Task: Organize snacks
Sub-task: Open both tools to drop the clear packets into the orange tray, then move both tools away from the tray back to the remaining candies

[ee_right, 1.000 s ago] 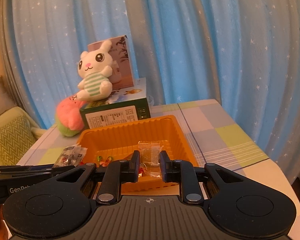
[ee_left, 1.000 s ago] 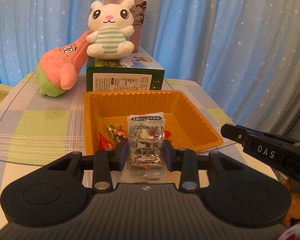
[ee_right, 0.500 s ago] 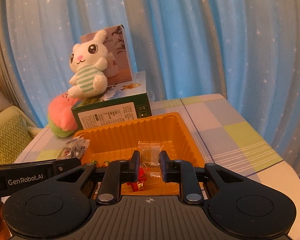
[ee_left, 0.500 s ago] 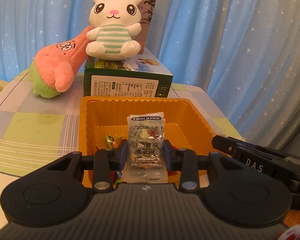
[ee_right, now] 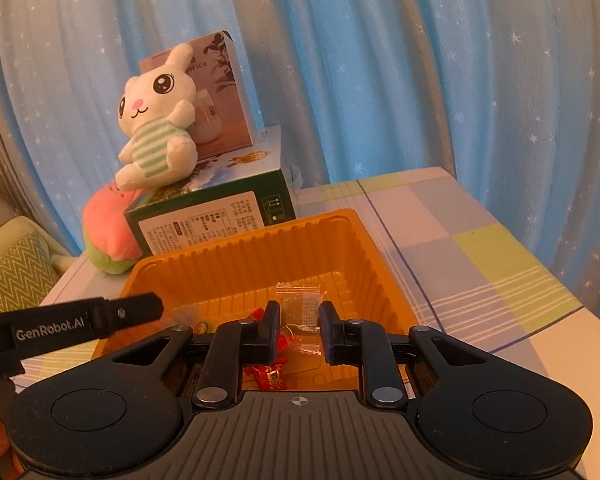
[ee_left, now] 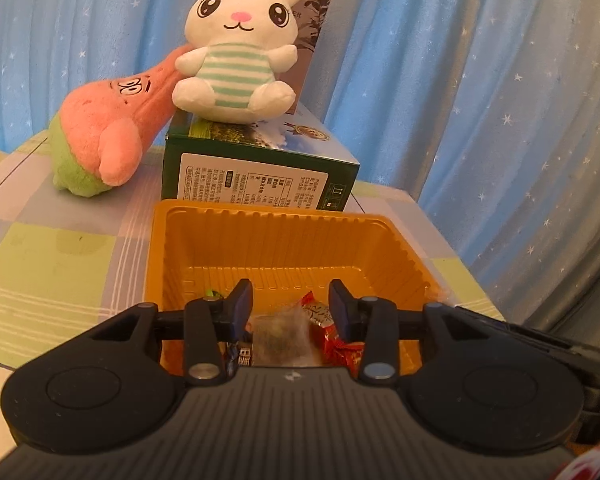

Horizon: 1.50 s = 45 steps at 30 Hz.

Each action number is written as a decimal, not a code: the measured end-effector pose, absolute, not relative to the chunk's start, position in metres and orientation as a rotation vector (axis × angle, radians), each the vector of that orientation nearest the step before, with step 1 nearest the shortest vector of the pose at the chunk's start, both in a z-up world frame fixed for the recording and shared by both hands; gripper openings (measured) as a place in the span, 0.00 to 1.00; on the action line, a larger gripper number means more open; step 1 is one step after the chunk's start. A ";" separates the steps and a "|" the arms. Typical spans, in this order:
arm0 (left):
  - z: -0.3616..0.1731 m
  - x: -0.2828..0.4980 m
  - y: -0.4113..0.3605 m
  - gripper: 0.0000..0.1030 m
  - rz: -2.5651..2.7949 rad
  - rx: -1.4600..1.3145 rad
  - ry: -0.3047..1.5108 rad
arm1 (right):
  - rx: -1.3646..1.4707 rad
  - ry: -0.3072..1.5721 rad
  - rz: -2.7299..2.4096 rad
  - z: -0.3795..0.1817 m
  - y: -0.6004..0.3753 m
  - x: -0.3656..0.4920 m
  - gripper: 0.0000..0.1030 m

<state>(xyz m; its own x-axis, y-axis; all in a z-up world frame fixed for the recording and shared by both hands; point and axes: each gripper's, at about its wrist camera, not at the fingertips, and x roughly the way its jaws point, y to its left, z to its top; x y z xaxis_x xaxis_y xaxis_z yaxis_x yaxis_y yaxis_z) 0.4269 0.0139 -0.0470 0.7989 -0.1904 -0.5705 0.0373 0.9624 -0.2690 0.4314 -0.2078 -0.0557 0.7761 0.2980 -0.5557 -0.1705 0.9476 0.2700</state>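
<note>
In the left wrist view, the left gripper [ee_left: 291, 307] is held over the near end of the orange tray [ee_left: 384, 256]. Its jaws have just been opening and now stand apart. A grey snack packet [ee_left: 281, 334] is seen low between them, lying in the tray, and no pad presses on it. A red snack [ee_left: 332, 334] lies just beside it. Behind the tray a green box [ee_left: 256, 168] stands on the checked counter [ee_left: 60, 264], and a white bunny toy [ee_left: 236, 52] sits on top of it. A pink plush toy [ee_left: 108, 136] leans beside the box. In the right wrist view, the right gripper [ee_right: 299, 327] is held over the same tray, and its jaws are clamped on a clear packet [ee_right: 300, 314]. Red snacks [ee_right: 269, 374] lie in the tray under it. The left gripper's black finger is seen at the left.
</note>
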 end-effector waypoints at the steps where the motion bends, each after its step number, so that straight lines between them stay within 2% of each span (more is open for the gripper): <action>1: -0.047 0.426 0.014 0.36 -0.117 -0.247 0.639 | 0.213 0.635 0.254 -0.056 -0.209 0.432 0.20; 30: -0.051 0.423 0.015 0.36 -0.078 -0.183 0.687 | 0.287 0.586 0.324 -0.056 -0.204 0.445 0.21; 32: -0.052 0.424 0.015 0.36 -0.075 -0.184 0.690 | 0.286 0.601 0.340 -0.060 -0.203 0.449 0.31; 33: -0.053 0.424 0.016 0.36 -0.075 -0.184 0.692 | 0.287 0.599 0.333 -0.062 -0.203 0.449 0.53; 34: -0.053 0.424 0.016 0.36 -0.075 -0.184 0.693 | 0.292 0.595 0.328 -0.063 -0.204 0.448 0.62; 45: -0.053 0.422 0.019 0.36 -0.070 -0.185 0.693 | 0.263 0.622 0.293 -0.065 -0.205 0.449 0.64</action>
